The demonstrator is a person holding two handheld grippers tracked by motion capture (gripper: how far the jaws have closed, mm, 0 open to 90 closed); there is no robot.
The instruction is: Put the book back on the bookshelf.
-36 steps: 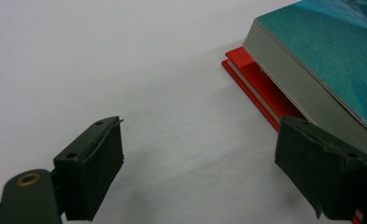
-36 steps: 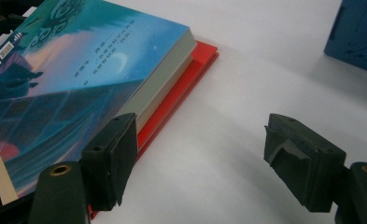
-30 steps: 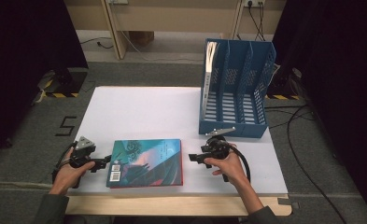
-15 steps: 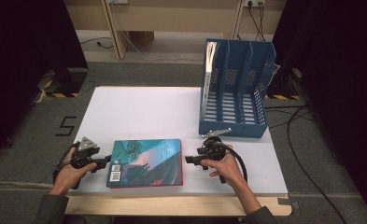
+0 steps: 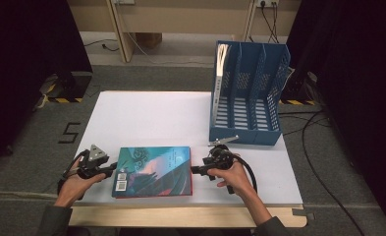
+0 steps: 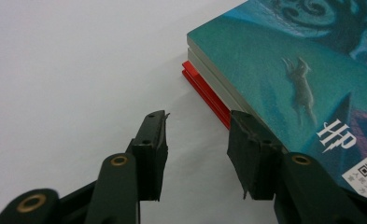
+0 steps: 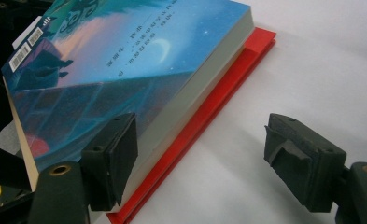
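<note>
My left hand (image 5: 75, 182) lies low at the near left of the white table (image 5: 146, 118), forearm coming in from the near edge, wrist about level. It holds the left gripper (image 5: 113, 167) flat and pointing right, at the left edge of the book (image 5: 153, 169). In the left gripper view my fingers have just been closing, yet a gap remains between them. I see only bare table in that gap. One finger (image 6: 153, 140) stands over the table, and the other (image 6: 249, 149) sits right at the book's near corner; I cannot tell whether it touches.

The book lies flat near the front edge of the table, between my two hands, teal cover up, with a red cover (image 6: 204, 91) showing beneath it.

My right hand (image 5: 234, 177) is just right of the book, forearm angled in from the lower right, wrist level. It holds the right gripper (image 5: 194, 170) pointing left at the book's right edge. Those fingers are spread wide and pinch nothing: one hangs over the book's cover, the other over the table. The book's page edge and the red cover lie in the space between them.

Further back on the right, a blue file rack (image 5: 247, 98) stands on the table, well apart from the book.
</note>
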